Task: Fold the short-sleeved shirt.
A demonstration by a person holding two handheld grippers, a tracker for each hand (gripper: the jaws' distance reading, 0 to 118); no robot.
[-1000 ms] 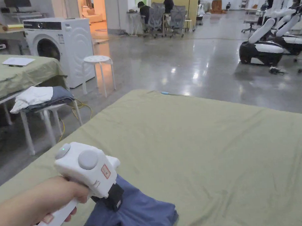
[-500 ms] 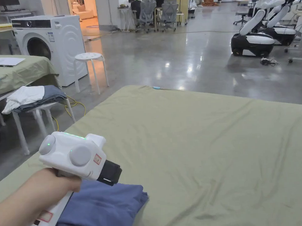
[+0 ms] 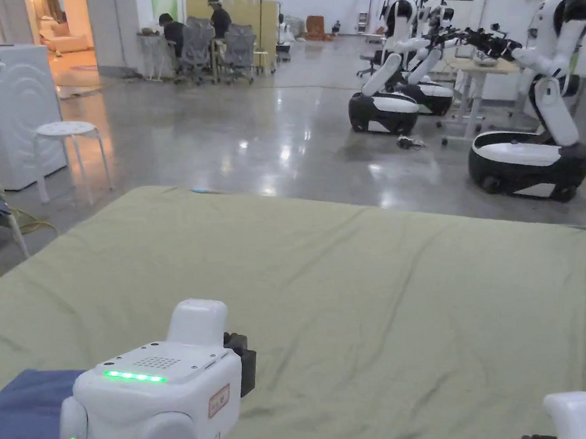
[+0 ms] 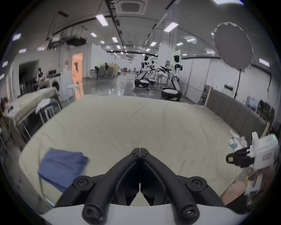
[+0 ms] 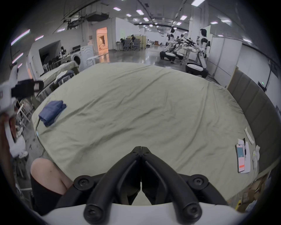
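Note:
The blue short-sleeved shirt (image 5: 51, 112) lies folded in a compact stack near the left corner of the green-covered table (image 5: 136, 99). In the left gripper view the shirt (image 4: 62, 166) sits low and left of my left gripper (image 4: 139, 150), whose jaws are shut together with nothing between them. That gripper hovers over the cloth just right of the shirt (image 3: 27, 411) in the head view. My right gripper (image 5: 141, 148) is shut too and holds nothing, near the table's front edge.
A phone (image 5: 240, 158) on papers with a pen lies at the table's right edge, beside a grey padded wall. A stool with piled clothes (image 5: 63, 76), a washing machine (image 3: 13, 108) and a white stool (image 3: 69, 130) stand to the left. Wheeled robots (image 3: 526, 158) stand beyond the table.
The left gripper has let go of the blue shirt and moved right and away from it. The shirt now lies flat and folded. The head camera has turned right.

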